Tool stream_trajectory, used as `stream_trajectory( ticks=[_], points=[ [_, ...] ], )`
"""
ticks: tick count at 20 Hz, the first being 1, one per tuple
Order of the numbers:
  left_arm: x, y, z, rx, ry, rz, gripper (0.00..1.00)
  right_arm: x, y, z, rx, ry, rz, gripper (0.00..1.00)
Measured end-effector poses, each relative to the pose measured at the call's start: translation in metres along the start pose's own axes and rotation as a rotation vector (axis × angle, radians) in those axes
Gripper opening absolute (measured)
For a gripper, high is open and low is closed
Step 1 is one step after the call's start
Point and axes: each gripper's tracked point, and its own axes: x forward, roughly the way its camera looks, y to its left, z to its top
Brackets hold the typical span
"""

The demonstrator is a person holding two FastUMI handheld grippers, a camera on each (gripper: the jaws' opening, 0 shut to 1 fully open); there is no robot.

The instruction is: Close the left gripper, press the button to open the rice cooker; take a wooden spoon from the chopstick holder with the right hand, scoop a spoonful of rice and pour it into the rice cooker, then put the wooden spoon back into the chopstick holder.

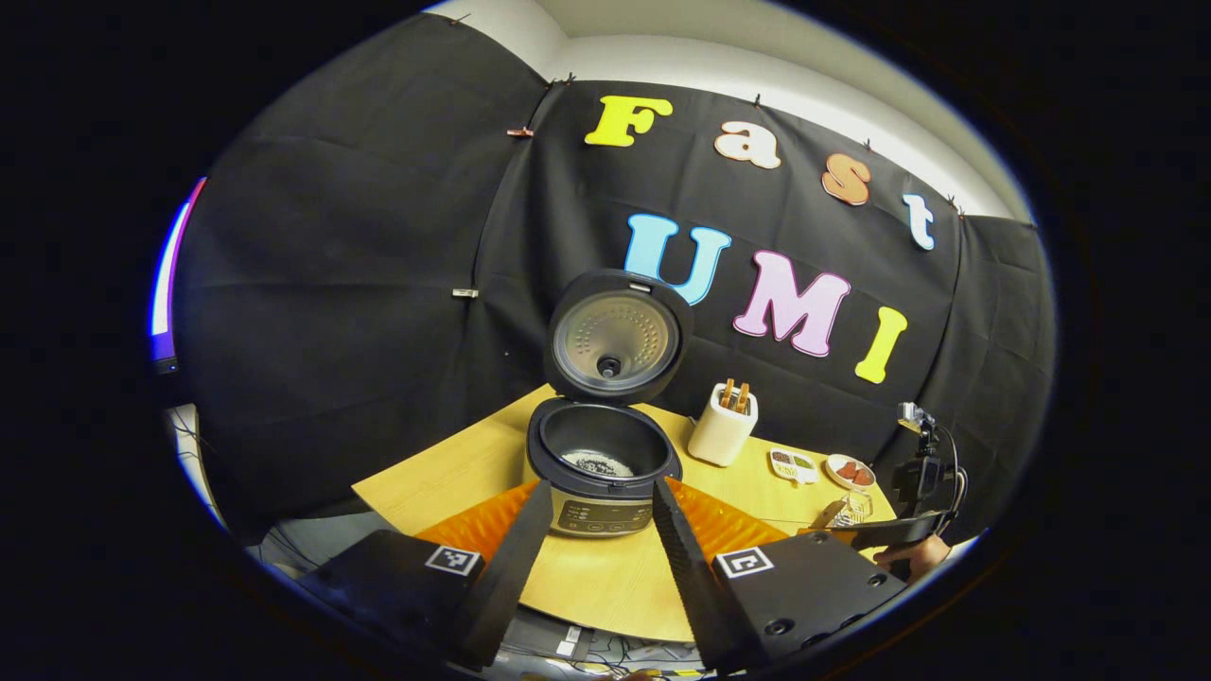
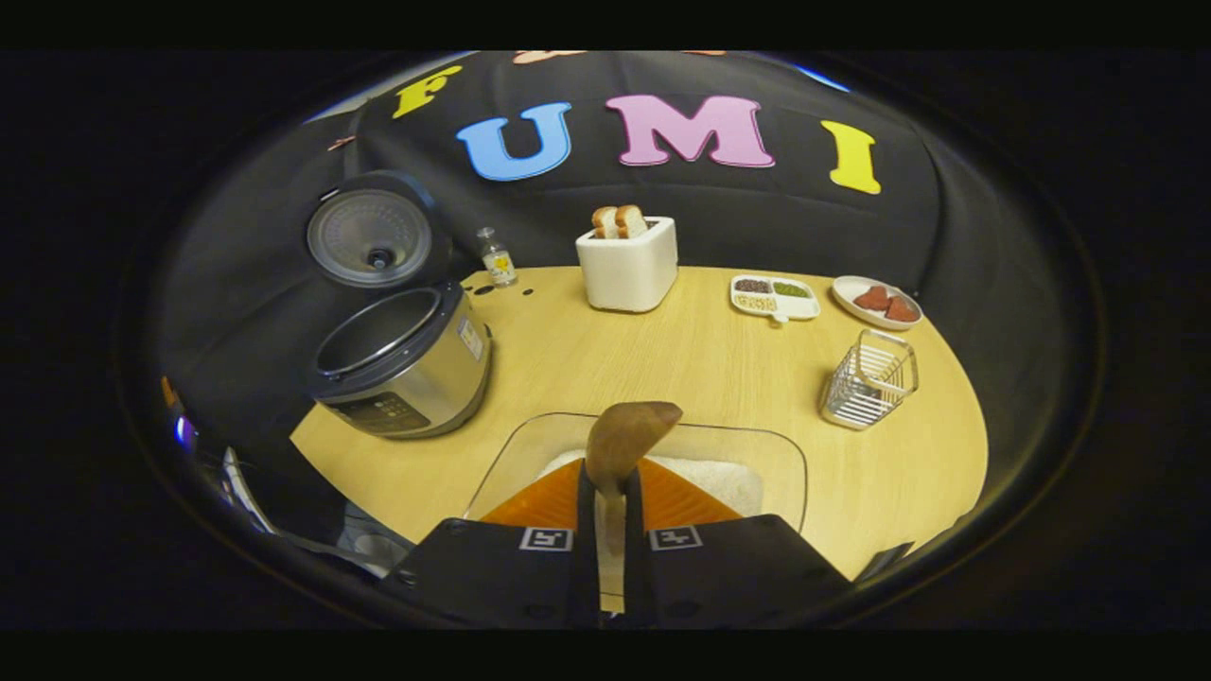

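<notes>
Pale wood table [image 2: 719, 378] carries everything, set against black cloth. The rice cooker [image 2: 402, 364] stands at its left side, lid [image 2: 371, 236] raised upright on the hinge, pot open; in the left gripper view a patch of white rice lies in the bottom of the pot [image 1: 598, 463]. The clear tub [image 2: 530, 454] of rice sits at the near edge, directly ahead of the right gripper [image 2: 610, 515]. The white toaster [image 2: 629, 265] with two slices stands at the back, between the cooker and the small dishes. The wire holder [image 2: 868, 378] stands at the right, well apart from the cooker. Behind it lie a divided tray [image 2: 774, 296] of grains and a plate [image 2: 878, 301] with red pieces. A small bottle [image 2: 496, 257] stands just behind the cooker.

The right gripper is clamped narrow on the handle of the spoon [image 2: 624, 435], whose bowl rises above the tub and hides part of the rice. Whether rice lies in the bowl cannot be told.

The left gripper [image 1: 605, 534] hangs wide apart in front of the cooker, holding nothing; its fingers frame the control panel.
</notes>
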Motion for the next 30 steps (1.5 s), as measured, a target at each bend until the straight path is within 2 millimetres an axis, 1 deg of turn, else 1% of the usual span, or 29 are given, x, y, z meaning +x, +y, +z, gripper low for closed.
stream_trajectory(
  ticks=[1,3,6,7,8,9,11,12,13,15,17,18,19,20,23,26,27,28,30],
  points=[
    [0.0,0.0,0.001,0.004,0.0,0.001,0.76,-0.001,-0.002,0.001,0.036,0.002,-0.002,0.19],
    [0.001,0.0,0.002,0.011,-0.001,-0.002,0.76,-0.004,-0.01,0.01,0.099,-0.014,-0.003,0.1],
    [0.002,-0.002,0.003,0.021,0.001,-0.008,0.76,-0.011,-0.02,0.024,0.194,-0.044,0.006,0.1],
    [0.003,-0.004,0.003,0.021,0.003,-0.011,0.76,-0.014,-0.023,0.028,0.219,-0.054,0.009,0.14],
    [0.004,-0.007,0.004,0.023,0.005,-0.016,0.76,-0.017,-0.026,0.031,0.243,-0.062,0.011,0.1],
    [0.006,-0.008,0.004,0.029,0.006,-0.019,0.76,-0.019,-0.029,0.035,0.269,-0.071,0.017,0.19],
    [0.008,-0.012,0.007,0.044,0.005,-0.028,0.76,-0.021,-0.031,0.04,0.333,-0.087,0.04,0.19],
    [0.009,-0.014,0.008,0.05,0.004,-0.03,0.76,-0.023,-0.029,0.042,0.366,-0.093,0.065,0.1],
    [0.01,-0.014,0.009,0.055,0.004,-0.034,0.76,-0.026,-0.029,0.044,0.4,-0.1,0.085,0.19],
    [0.012,-0.016,0.008,0.057,0.013,-0.038,0.76,-0.032,-0.033,0.046,0.463,-0.112,0.111,0.1],
    [0.013,-0.016,0.009,0.062,0.016,-0.037,0.76,-0.039,-0.035,0.053,0.502,-0.126,0.133,0.1],
    [0.014,-0.017,0.01,0.068,0.016,-0.037,0.76,-0.042,-0.033,0.057,0.514,-0.131,0.148,0.14],
    [0.014,-0.017,0.011,0.075,0.016,-0.037,0.76,-0.044,-0.03,0.06,0.525,-0.13,0.171,0.1],
    [0.014,-0.018,0.01,0.079,0.016,-0.038,0.76,-0.048,-0.027,0.065,0.533,-0.132,0.189,0.14],
    [0.016,-0.019,0.011,0.081,0.017,-0.038,0.76,-0.059,-0.016,0.087,0.58,-0.155,0.24,0.14],
    [0.015,-0.018,0.012,0.085,0.013,-0.034,0.76,-0.069,0.004,0.119,0.622,-0.18,0.303,0.14],
    [0.014,-0.017,0.013,0.088,0.009,-0.032,0.76,-0.07,0.011,0.131,0.613,-0.191,0.318,0.19],
    [0.014,-0.015,0.014,0.092,0.007,-0.028,0.76,-0.07,0.022,0.141,0.6,-0.198,0.333,0.14],
    [0.01,-0.008,0.016,0.094,0.001,-0.015,0.76,-0.065,0.048,0.159,0.58,-0.2,0.376,0.14]
  ],
)
